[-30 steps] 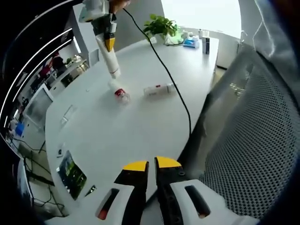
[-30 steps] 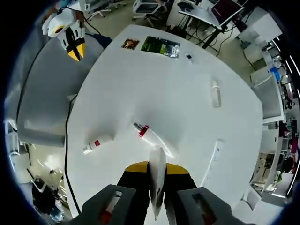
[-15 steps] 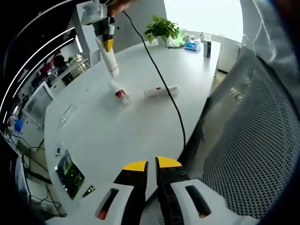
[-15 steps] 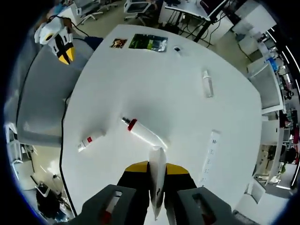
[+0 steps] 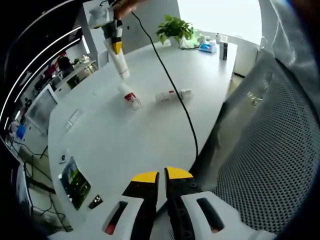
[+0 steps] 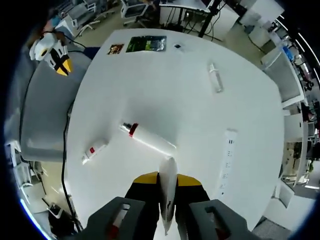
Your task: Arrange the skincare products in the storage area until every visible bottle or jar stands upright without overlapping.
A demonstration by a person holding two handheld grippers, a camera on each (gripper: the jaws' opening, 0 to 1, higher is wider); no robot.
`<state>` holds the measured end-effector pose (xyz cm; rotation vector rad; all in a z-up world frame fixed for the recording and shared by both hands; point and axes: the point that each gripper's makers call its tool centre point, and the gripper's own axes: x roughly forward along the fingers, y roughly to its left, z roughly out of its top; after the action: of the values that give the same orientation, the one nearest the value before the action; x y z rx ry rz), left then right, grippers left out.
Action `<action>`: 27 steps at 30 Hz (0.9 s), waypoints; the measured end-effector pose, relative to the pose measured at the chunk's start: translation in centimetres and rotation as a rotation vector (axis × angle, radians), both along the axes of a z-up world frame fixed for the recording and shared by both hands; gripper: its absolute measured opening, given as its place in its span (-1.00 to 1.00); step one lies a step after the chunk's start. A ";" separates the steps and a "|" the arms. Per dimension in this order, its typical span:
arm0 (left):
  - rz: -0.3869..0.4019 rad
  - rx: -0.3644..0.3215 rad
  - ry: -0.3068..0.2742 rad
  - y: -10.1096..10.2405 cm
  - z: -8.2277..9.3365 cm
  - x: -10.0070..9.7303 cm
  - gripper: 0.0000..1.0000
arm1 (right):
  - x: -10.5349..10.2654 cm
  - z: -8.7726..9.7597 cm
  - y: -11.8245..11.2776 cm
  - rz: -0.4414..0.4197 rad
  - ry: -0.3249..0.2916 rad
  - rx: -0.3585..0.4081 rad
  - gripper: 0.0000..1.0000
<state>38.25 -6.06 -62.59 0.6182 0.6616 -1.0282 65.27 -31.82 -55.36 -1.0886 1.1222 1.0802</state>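
Observation:
My right gripper (image 6: pixel 167 179) is shut on a white tube (image 6: pixel 168 194), held high above the white table (image 6: pixel 190 115). In the left gripper view the right gripper (image 5: pixel 112 31) hangs at the top left with the white tube (image 5: pixel 120 62) pointing down. Below it lie a white bottle with a red band (image 6: pixel 146 137) (image 5: pixel 131 98) and a small white tube (image 6: pixel 95 151) (image 5: pixel 172 95), both on their sides. A clear bottle (image 6: pixel 215 80) lies farther off. My left gripper (image 5: pixel 161 176) is shut with nothing in it, off the table's edge; it shows again (image 6: pixel 55 50) over the chair.
A grey mesh chair (image 5: pixel 270 150) stands at the table's edge. A black cable (image 5: pixel 180 100) runs across the table. A power strip (image 6: pixel 227 162) lies on the table. A green packet (image 6: pixel 146 45) and a potted plant (image 5: pixel 175 27) sit near the edges.
My right gripper has risen with the tube, so the table looks smaller in its view. The lying bottles and the left gripper have stayed put.

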 end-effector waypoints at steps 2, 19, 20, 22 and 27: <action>0.003 -0.001 0.000 0.0 0.0 0.0 -0.93 | 0.3 -0.2 -0.3 -0.006 0.004 -0.007 -0.98; 0.021 0.009 0.006 0.6 -0.3 0.2 -0.97 | 1.9 -2.6 -2.1 -0.088 0.037 0.004 -0.97; 0.022 0.009 0.006 0.6 -0.3 0.2 -0.97 | 1.9 -2.8 -2.2 -0.091 0.038 0.006 -0.97; 0.024 0.010 0.008 0.7 -0.4 0.2 -0.98 | 2.0 -2.9 -2.3 -0.096 0.040 0.016 -0.97; 0.026 0.011 0.011 0.7 -0.4 0.2 -0.98 | 2.3 -3.2 -2.6 -0.110 0.041 0.027 -0.97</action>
<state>38.49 -5.35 -63.04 0.6128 0.6834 -1.0049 67.56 -34.41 -58.61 -0.9758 1.1829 1.0318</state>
